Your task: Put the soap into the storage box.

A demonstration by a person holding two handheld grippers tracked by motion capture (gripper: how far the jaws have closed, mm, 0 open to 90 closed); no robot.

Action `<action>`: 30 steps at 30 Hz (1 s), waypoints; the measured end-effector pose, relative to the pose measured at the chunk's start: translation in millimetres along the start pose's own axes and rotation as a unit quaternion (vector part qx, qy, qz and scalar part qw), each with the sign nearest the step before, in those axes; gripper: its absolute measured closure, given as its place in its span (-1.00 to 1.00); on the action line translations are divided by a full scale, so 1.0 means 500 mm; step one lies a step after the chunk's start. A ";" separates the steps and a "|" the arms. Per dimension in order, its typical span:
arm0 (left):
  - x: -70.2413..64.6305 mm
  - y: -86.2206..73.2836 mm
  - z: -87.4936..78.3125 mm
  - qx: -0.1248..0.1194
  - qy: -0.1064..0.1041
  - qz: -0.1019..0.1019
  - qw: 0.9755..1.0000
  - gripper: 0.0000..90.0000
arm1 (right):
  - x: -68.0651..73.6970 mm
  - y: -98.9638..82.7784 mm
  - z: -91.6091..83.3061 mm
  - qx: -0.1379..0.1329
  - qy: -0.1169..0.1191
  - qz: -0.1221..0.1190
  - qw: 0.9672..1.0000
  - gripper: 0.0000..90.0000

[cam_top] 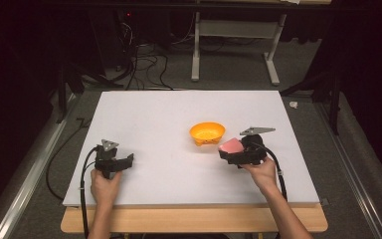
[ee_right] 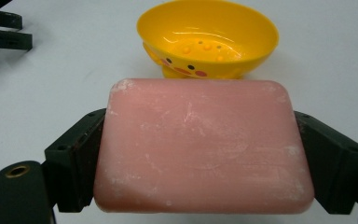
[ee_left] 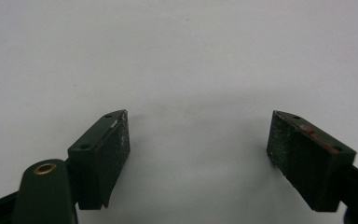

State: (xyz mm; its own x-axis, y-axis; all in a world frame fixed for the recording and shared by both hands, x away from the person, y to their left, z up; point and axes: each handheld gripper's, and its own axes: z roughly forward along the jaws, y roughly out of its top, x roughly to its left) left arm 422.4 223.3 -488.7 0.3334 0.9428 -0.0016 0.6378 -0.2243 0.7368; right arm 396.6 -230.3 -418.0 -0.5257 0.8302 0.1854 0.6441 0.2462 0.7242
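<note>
From the high view, the right gripper (cam_top: 229, 151) holds a pink soap bar (cam_top: 231, 145) just beside the yellow bowl (cam_top: 207, 132) on the white worktop (cam_top: 179, 109); the left gripper (cam_top: 129, 160) sits well apart from the bowl. Left gripper view: its fingers (ee_left: 107, 154) gape wide over bare worktop. Right gripper view: the soap is clamped between both fingers (ee_right: 77, 158), just short of the bowl
</note>
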 end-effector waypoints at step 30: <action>0.000 0.000 0.000 0.000 0.000 0.000 1.000 -0.52 | 0.028 0.059 0.014 0.003 0.019 -0.007 1.000 -0.70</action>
State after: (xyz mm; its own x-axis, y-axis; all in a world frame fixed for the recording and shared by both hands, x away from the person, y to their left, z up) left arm 422.3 223.3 -488.7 0.3336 0.9427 -0.0008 0.6373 -0.2249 0.7371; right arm 411.9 -207.8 -398.8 -0.5560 0.8065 0.2007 0.6392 0.2605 0.7236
